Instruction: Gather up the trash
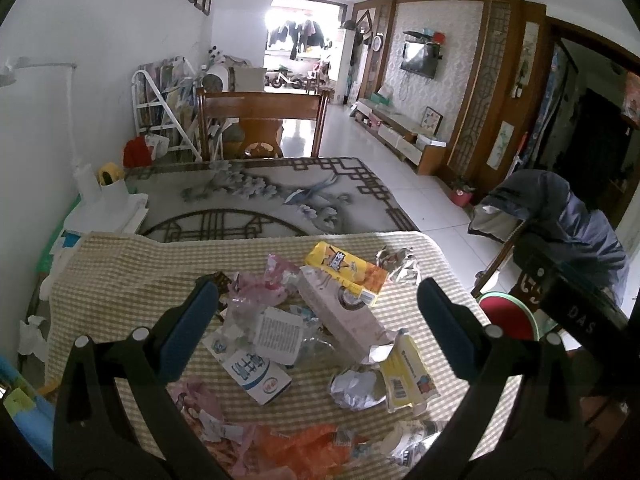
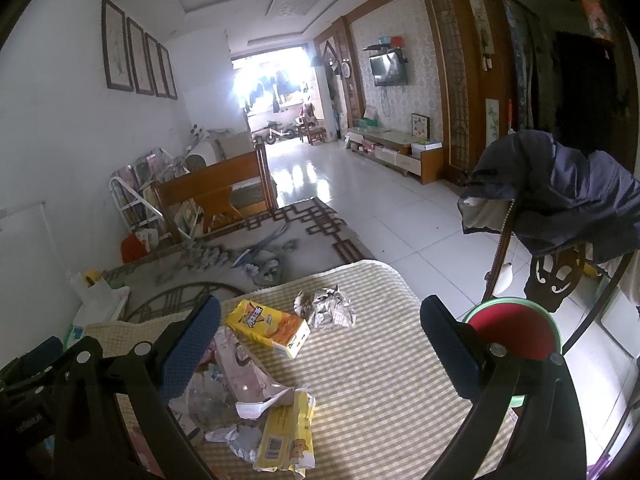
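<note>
Trash lies in a heap on the checked tablecloth [image 1: 120, 280]. It includes a yellow-orange snack box [image 1: 344, 268], a pink carton [image 1: 340, 312], a blue-white carton [image 1: 252, 372], a yellow wrapper [image 1: 408, 376], crumpled foil [image 1: 356, 390] and crumpled paper [image 1: 400, 266]. My left gripper [image 1: 318, 316] is open and empty above the heap. My right gripper [image 2: 320, 344] is open and empty over the cloth [image 2: 380, 380], right of the snack box [image 2: 268, 328] and near the crumpled paper [image 2: 326, 308]. The yellow wrapper [image 2: 284, 436] lies below it.
A red bin with a green rim [image 2: 516, 332] stands off the table's right edge; it also shows in the left wrist view [image 1: 506, 314]. A chair draped with a dark jacket [image 2: 560, 196] is behind it. White containers [image 1: 108, 200] stand at the table's left.
</note>
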{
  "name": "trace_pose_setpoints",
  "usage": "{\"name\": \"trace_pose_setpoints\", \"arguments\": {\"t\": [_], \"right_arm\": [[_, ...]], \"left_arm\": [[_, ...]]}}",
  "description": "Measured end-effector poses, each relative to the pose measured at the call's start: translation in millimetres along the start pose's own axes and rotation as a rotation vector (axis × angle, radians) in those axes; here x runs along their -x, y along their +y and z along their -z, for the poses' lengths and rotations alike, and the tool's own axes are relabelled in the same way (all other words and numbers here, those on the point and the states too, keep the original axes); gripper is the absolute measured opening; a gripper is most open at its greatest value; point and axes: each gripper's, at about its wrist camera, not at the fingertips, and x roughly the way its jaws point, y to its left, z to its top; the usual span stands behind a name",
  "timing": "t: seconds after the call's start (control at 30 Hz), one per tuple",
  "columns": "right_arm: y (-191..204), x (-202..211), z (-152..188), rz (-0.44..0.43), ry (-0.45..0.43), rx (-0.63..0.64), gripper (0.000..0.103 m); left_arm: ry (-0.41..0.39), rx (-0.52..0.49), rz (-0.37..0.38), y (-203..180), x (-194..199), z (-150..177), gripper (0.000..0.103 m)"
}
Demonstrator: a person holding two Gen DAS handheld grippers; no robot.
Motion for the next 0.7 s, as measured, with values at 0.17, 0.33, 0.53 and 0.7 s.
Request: {"name": "trace_pose_setpoints", "arguments": {"t": [0.17,0.33,0.53,0.7], "right_arm": [[-0.7,0.1,0.1,0.0,0.0,0.001,0.096],[-1.1,0.2,0.1,0.003,-0.002,-0.001,0.096],[-0.9,0.4,0.3,0.006,0.003,-0.001,0.096],[-2.0,-0.5,1.2,0.006,0.009,0.0,0.096]], "left_arm": [[0.008,0.01,-0.007,3.1,1.6,-4.0,0.098],[0.01,0.009,-0.008,3.1,1.8,-4.3,0.098],[0.021,0.003,-0.009,1.3,-0.4,-5.6,0.098],[0.021,0.004,-0.011,1.2,-0.8,-5.3,0.098]]}}
